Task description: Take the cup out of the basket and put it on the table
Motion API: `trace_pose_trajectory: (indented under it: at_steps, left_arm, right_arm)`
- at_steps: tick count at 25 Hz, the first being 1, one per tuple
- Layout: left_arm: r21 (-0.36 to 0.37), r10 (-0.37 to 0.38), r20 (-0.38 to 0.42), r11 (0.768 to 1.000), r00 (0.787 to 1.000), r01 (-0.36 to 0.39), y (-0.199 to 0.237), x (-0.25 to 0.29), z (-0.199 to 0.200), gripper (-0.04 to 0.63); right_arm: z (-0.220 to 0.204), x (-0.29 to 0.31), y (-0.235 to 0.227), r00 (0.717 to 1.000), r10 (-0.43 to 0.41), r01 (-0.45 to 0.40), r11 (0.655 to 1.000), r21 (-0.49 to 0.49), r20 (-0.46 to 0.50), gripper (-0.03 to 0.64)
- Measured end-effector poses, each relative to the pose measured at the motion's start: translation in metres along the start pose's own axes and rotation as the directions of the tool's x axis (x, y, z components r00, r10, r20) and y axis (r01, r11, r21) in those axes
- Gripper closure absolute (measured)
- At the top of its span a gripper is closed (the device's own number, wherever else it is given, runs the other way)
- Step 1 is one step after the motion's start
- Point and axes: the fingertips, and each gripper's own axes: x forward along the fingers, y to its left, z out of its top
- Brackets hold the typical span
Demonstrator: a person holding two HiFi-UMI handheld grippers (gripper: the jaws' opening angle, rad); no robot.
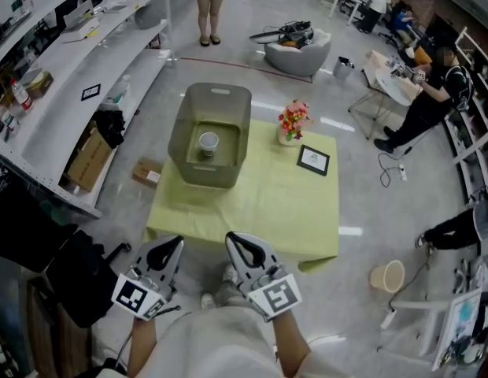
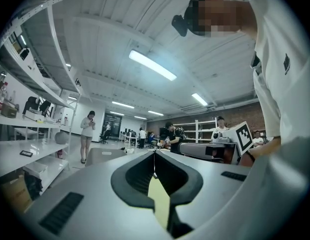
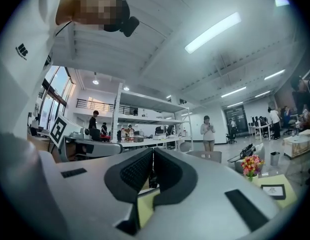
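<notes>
White cup [image 1: 208, 142] stands upright inside the grey basket [image 1: 220, 101], well ahead of both tongs, beyond the near stretch of yellow-green table [image 1: 268, 211]. Left gripper [image 1: 176, 242] and right gripper [image 1: 231, 240] are each pressed together on nothing, short of the table's edge. The cup lies between their lines, the right a shade nearer; I judge the reach goes forward, then down past the basket wall

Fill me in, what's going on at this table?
A person holds a left claw and a right claw, both shut and empty, at the near edge of the table. The cup sits upright inside the basket on the table's far left part, not yet touched. The flowers and a small frame stand to the basket's right.
</notes>
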Motion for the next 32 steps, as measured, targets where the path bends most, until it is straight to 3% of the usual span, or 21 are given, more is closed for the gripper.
trace_pose_trajectory:
  at_steps: [10,19,26,32]
  left_arm:
    - [0.002,0.06,-0.015,0.998,0.998,-0.06,0.028,0.069,0.0,0.584]
    - [0.002,0.089,-0.029,0.996,0.996,-0.089,0.05,0.086,-0.001,0.584]
    - [0.002,0.072,-0.036,0.997,0.997,-0.072,0.087,0.095,-0.002,0.584]
    - [-0.003,0.027,-0.044,1.0,0.999,-0.027,0.123,0.115,-0.006,0.584]
  right_arm:
    - [-0.004,0.031,-0.063,0.998,0.061,-0.06,0.998,0.017,-0.025,0.606]
    - [-0.012,0.057,-0.085,0.996,0.082,-0.08,0.995,0.058,-0.029,0.606]
    - [-0.02,0.097,-0.091,0.997,0.074,-0.073,0.996,0.047,-0.022,0.606]
    - [-0.032,0.127,-0.107,0.999,0.021,-0.019,0.999,0.051,-0.034,0.606]
